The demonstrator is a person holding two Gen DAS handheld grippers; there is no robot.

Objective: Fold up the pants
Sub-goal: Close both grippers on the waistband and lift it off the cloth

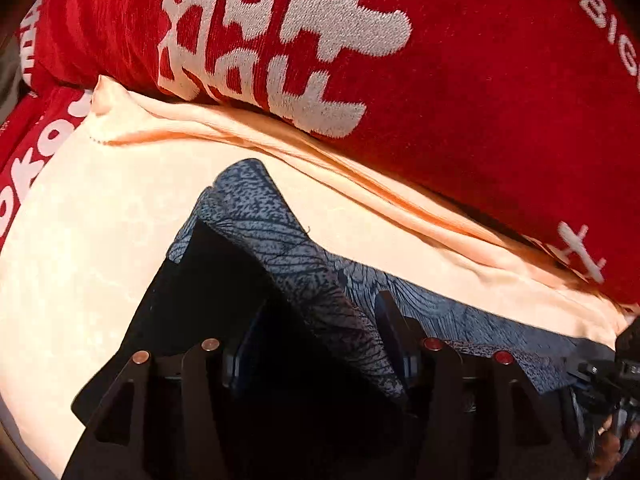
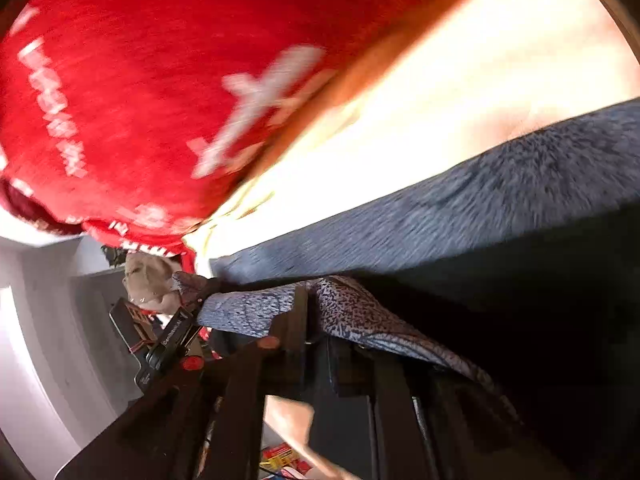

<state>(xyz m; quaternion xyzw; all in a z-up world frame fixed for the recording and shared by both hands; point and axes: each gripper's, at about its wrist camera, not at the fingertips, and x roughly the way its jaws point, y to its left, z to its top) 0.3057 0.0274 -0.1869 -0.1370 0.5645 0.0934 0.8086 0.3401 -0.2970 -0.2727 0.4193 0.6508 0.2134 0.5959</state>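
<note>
The pants (image 1: 288,248) are blue-grey with a dark leaf print and lie on a cream sheet (image 1: 100,240). In the left wrist view a raised fold of them runs down between my left gripper's (image 1: 320,332) fingers (image 1: 390,320), which close on the bunched cloth. The dark side of the pants fills the space at the left finger. In the blurred right wrist view my right gripper (image 2: 310,320) is shut on a pants edge (image 2: 348,304) that drapes over its fingers. The rest of the pants (image 2: 480,204) stretches away to the right. The other gripper (image 2: 168,340) shows at the left.
A red blanket (image 1: 460,100) with white lettering is heaped along the far side of the sheet, also seen as the red blanket (image 2: 120,100). Past the bed's edge are a grey floor (image 2: 60,340), a beige soft thing (image 2: 148,280) and colourful items (image 2: 280,456). A hand (image 1: 612,444) holds the right gripper.
</note>
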